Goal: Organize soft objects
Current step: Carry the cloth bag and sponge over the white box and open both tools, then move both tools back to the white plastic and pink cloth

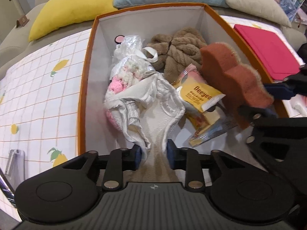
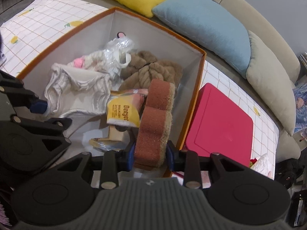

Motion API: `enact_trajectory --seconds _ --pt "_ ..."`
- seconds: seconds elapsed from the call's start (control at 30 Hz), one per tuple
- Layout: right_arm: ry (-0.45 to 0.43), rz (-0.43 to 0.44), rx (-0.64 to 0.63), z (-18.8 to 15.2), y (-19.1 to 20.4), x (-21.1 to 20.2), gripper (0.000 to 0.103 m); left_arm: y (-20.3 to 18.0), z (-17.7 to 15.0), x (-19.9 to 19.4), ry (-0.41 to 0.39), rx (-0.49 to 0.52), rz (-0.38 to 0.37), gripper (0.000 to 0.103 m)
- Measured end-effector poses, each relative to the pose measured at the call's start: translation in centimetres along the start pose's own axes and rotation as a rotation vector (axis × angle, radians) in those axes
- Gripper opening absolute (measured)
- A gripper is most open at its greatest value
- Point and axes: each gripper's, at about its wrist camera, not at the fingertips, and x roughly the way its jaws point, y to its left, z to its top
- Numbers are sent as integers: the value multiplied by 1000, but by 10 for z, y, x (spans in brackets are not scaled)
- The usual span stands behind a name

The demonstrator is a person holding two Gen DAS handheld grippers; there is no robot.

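1. Right gripper (image 2: 150, 158) clamped on the brown sponge (image 2: 156, 122), held up on its end just inside the right wall of the orange box (image 2: 199, 88), not yet lying flat.
2. Left gripper (image 1: 153, 151) pinched shut on the white cloth (image 1: 153, 103), near the front of the orange box, with most of the cloth already resting inside.
3. Could tip the wrong way: sponge tall and thin, so letting go now may make it flop onto the yellow packet (image 2: 123, 113) right beside it, or lean on the wall.
4. Could snag: white cloth floppy, so pulling the left gripper back too fast may drag a corner out over the front rim.
5. Could bump: both tools close together inside the orange box, so a quick swing may knock 1 into the other.
6. Little room inside: tan fuzzy towel (image 1: 178, 48) at the back of the box, pink and white yarn bag (image 1: 124, 71) at the left back, packet in the middle.
7. Best open spot: bare floor along the left wall of the box and a small patch at the front.
8. Outside, red lid (image 2: 220, 126) flat just right of the box, so lifting straight up looks safer than sliding sideways.
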Motion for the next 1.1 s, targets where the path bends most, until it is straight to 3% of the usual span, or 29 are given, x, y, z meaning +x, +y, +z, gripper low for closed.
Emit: enact_trajectory --seconds 0.27,0.33,0.4,0.47,0.5,0.6,0.8,0.93,1.1 --pt "-14 51 15 -2 -4 -9 37 -2 -1 -15 -33 17 -36 60" --pt "-31 65 16 -3 -6 -17 37 -4 -2 -22 -60 30 4 77" --pt "-47 86 27 -5 -11 -27 40 -1 -2 -29 -79 17 -2 79" --pt "-69 78 43 -8 -16 -37 56 4 -1 -34 -84 -17 -33 79" --pt "-83 77 48 -9 -18 -42 58 7 -2 -38 -92 -37 -49 80" --pt "-110 107 65 -17 -24 -55 59 11 -3 -50 -127 -74 -76 82" --pt "-204 102 96 -43 -31 -80 62 9 -14 -84 -304 -128 -158 82" --pt "-284 103 152 -68 -42 -97 62 0 -21 -103 -408 -124 -190 82" --pt "-372 83 243 -105 -64 -118 62 -18 -30 -120 -485 -113 -263 82"
